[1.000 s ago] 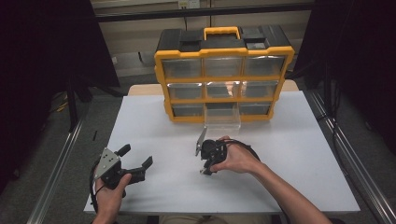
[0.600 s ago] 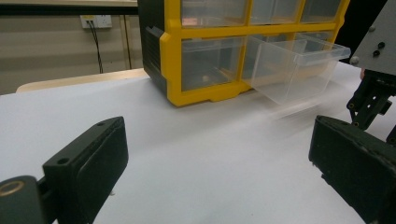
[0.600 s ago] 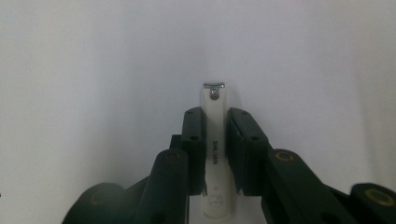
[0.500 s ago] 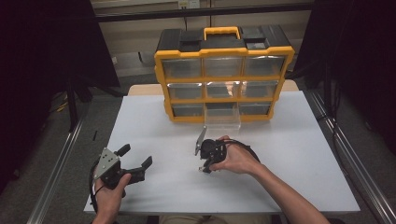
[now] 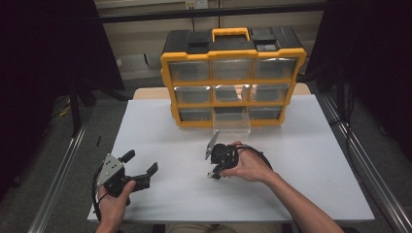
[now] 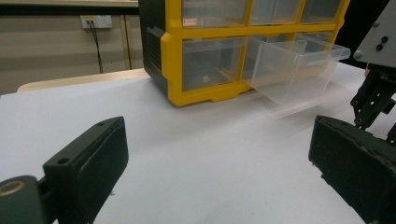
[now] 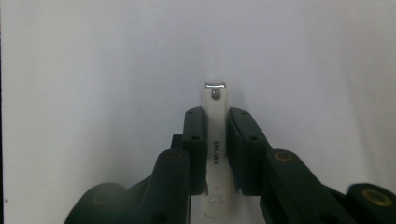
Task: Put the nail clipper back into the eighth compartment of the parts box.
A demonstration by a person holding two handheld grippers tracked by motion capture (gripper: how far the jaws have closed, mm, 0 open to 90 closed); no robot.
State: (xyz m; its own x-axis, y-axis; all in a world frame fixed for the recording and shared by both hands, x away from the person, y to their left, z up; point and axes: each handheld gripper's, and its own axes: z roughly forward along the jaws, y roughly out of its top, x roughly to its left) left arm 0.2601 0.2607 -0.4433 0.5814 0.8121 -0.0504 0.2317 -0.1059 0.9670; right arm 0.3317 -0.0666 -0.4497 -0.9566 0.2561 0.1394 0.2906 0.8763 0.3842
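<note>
A white nail clipper with a metal tip lies on the white table, and my right gripper is shut on its sides. In the high view the right gripper points down at the table's middle, in front of the organizer, with a hand around it. My left gripper rests low at the front left with its jaws wide apart and nothing between them. From the left gripper view the open left gripper faces the organizer.
A yellow and black drawer organizer stands at the back of the white table. Its bottom middle clear drawer is pulled out. In the left gripper view that drawer looks empty.
</note>
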